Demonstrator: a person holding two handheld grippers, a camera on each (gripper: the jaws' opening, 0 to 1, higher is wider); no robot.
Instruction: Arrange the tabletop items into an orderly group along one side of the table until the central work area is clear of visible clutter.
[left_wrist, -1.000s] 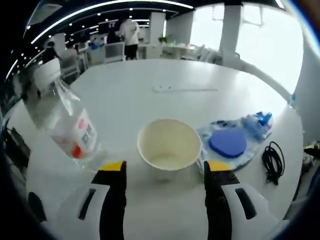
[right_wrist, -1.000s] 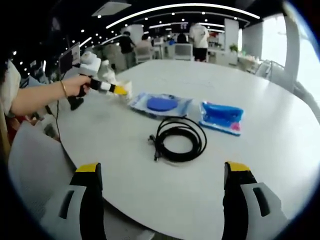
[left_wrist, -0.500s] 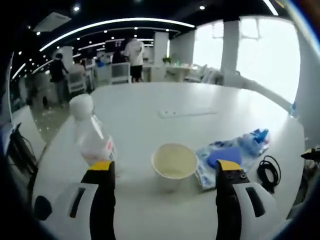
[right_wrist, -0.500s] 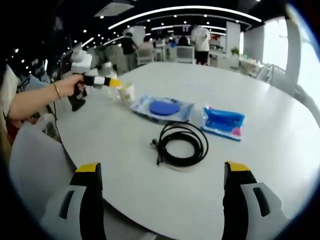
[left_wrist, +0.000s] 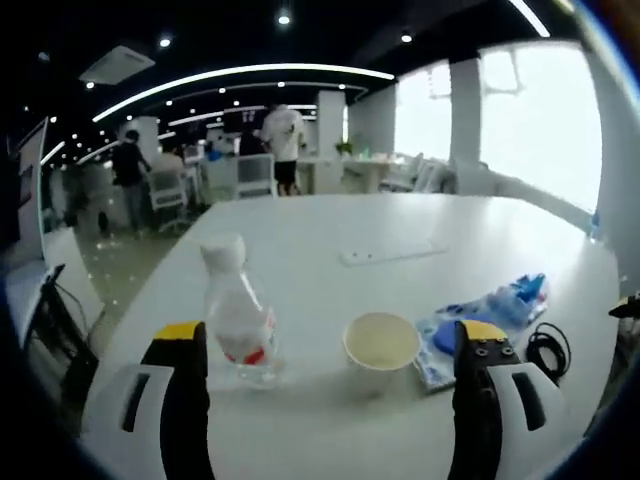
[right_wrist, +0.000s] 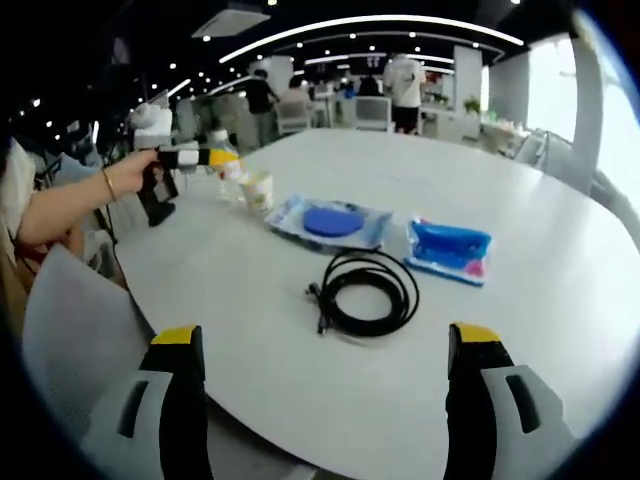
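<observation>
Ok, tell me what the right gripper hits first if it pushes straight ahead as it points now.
Probably the coiled black cable: it lies on the white table roughly centred ahead of the open right gripper, with bare tabletop before it. Depth is uncertain through the fisheye.

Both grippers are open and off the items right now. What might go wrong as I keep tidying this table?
The water bottle stands upright close to the paper cup; a nudge from the left gripper may topple either. The black cable lies loosely coiled, so the right gripper could drag it into the blue packet.
</observation>
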